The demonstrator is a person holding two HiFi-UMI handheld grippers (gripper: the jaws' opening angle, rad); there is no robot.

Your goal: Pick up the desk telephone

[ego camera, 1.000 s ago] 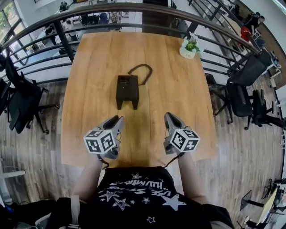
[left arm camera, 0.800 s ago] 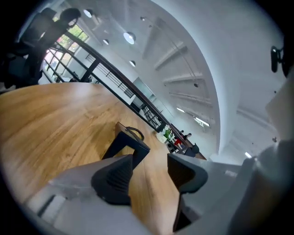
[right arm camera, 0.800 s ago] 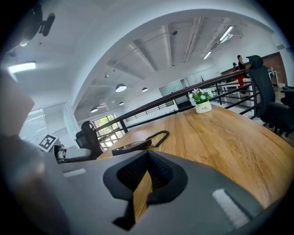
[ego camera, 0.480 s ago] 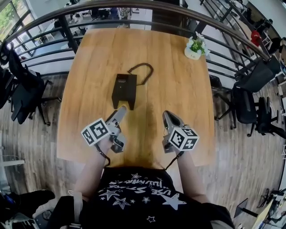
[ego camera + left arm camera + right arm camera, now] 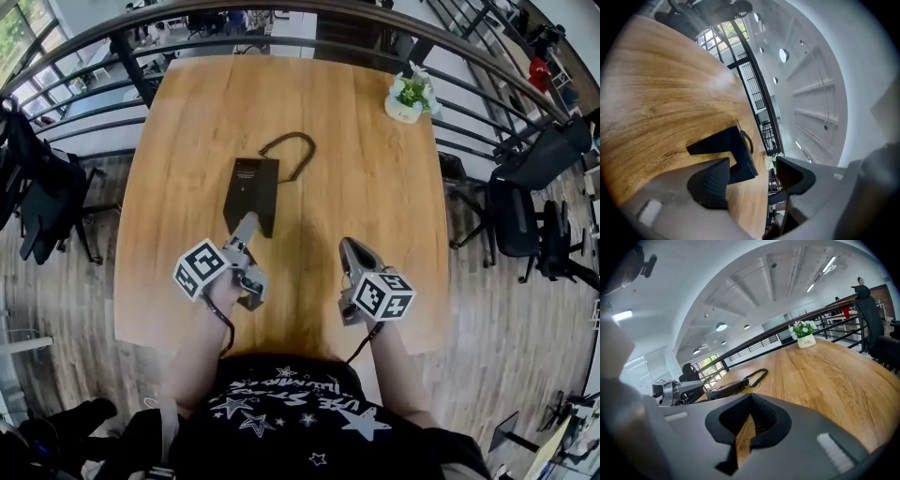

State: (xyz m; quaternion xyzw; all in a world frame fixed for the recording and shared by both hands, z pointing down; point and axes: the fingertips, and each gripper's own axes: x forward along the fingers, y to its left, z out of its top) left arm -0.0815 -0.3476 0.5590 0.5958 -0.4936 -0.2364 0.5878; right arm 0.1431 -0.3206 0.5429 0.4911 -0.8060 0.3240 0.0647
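The desk telephone (image 5: pixel 250 190) is a flat black unit lying on the wooden table (image 5: pixel 375 178), with a black cord loop (image 5: pixel 292 148) at its far end. My left gripper (image 5: pixel 246 225) is rolled onto its side, its tips right at the phone's near edge. In the left gripper view the left gripper (image 5: pixel 752 176) stands open, and the phone (image 5: pixel 723 144) lies just ahead of the gap, untouched. My right gripper (image 5: pixel 352 249) hovers over bare wood to the right of the phone. Seen in its own view, the right gripper (image 5: pixel 745 427) is shut and empty, and the phone (image 5: pixel 727 387) lies ahead to its left.
A small potted plant (image 5: pixel 407 97) in a white pot stands at the table's far right corner. A dark metal railing (image 5: pixel 281 14) runs behind the table. Black office chairs stand at left (image 5: pixel 42 202) and right (image 5: pixel 525 202). The table's near edge is just before my body.
My left gripper has moved forward to the phone's near edge, rolled onto its side, and its jaws have opened. The right gripper has shifted slightly forward and stays shut.
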